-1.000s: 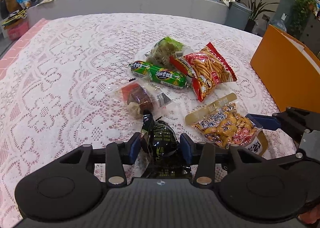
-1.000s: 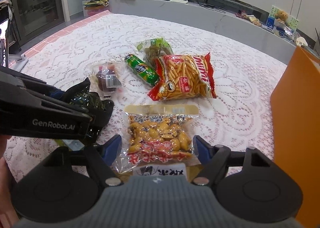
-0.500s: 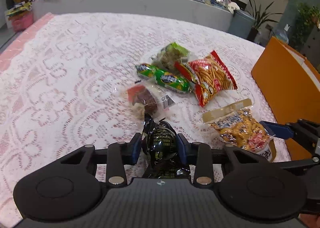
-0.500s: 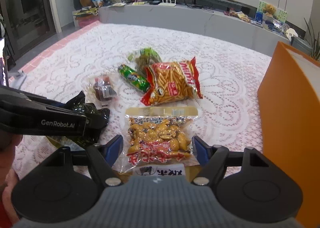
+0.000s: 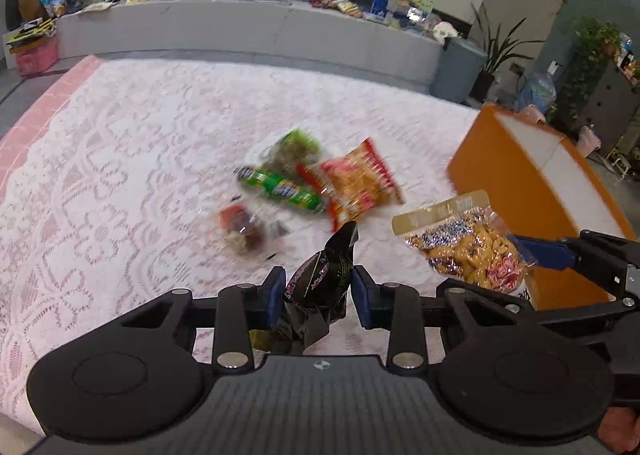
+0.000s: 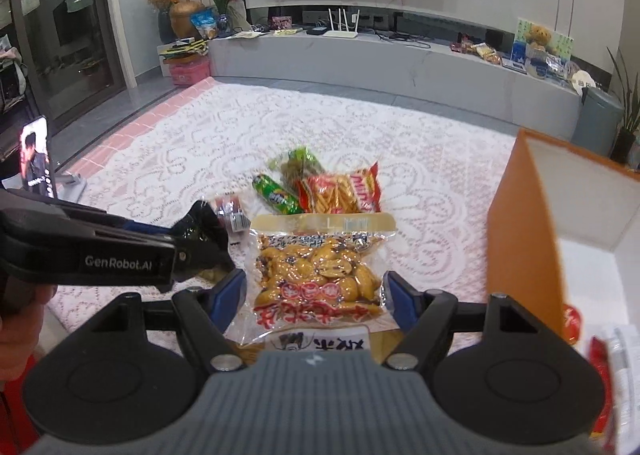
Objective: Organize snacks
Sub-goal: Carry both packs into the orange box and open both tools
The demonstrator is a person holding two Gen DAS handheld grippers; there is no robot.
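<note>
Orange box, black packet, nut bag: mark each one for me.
orange box [image 6: 520, 231], right wrist view, on its orange outer wall.
black packet [image 5: 324, 279], left wrist view, on its crinkled middle between the fingers.
nut bag [image 6: 320, 275], right wrist view, on its clear front over the nuts.

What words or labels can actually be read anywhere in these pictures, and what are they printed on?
"GenRobot.AI": white lettering on the side of the left gripper, seen from the right wrist.
Peanut bag: large red and black Chinese characters, partly hidden, not legible.
Red chip bag, green tube, black packet: print too blurred to read.
</note>
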